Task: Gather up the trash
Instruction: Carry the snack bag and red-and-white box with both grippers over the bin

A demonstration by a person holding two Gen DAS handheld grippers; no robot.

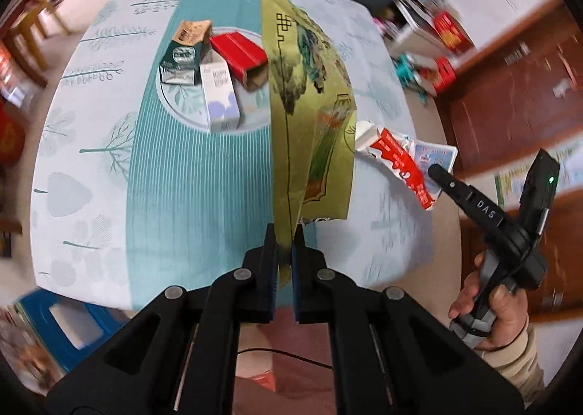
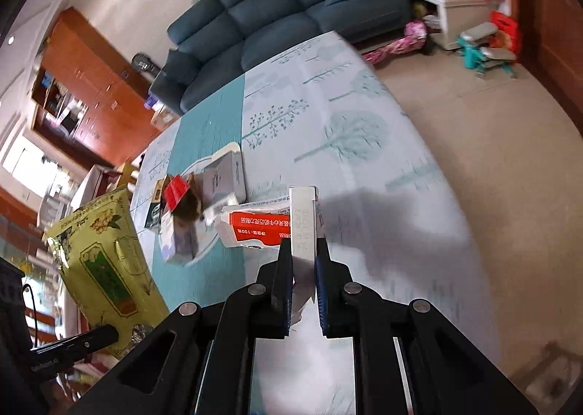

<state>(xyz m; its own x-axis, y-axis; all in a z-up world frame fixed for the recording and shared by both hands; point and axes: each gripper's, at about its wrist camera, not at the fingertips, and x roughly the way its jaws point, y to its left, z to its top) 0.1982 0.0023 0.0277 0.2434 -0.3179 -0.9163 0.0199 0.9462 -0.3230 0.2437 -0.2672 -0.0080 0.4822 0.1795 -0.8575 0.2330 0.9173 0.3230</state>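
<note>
Gold foil bag (image 1: 313,116) hangs pinched in the closed left gripper (image 1: 283,240) above the worktop (image 1: 182,178). The right gripper (image 2: 304,258) clamps a red-and-white carton (image 2: 277,229) beside it – thinly held, so either could slip; more boxes (image 1: 215,72) wait mid-worktop.

Left tongs (image 1: 283,234): black, two-fingered, pointing forward and level; jaws drawn close together on a thin green-gold sheet, blue pads (image 1: 296,269) pressed to its edge.

Right tongs (image 2: 304,251): black, same build; jaws narrowed on a flat white-and-red packet held upright between the pads. From the left wrist view, the right hand (image 1: 499,309) wraps the grey handle, sleeve cuff beige, fingers curled around the trigger.
</note>
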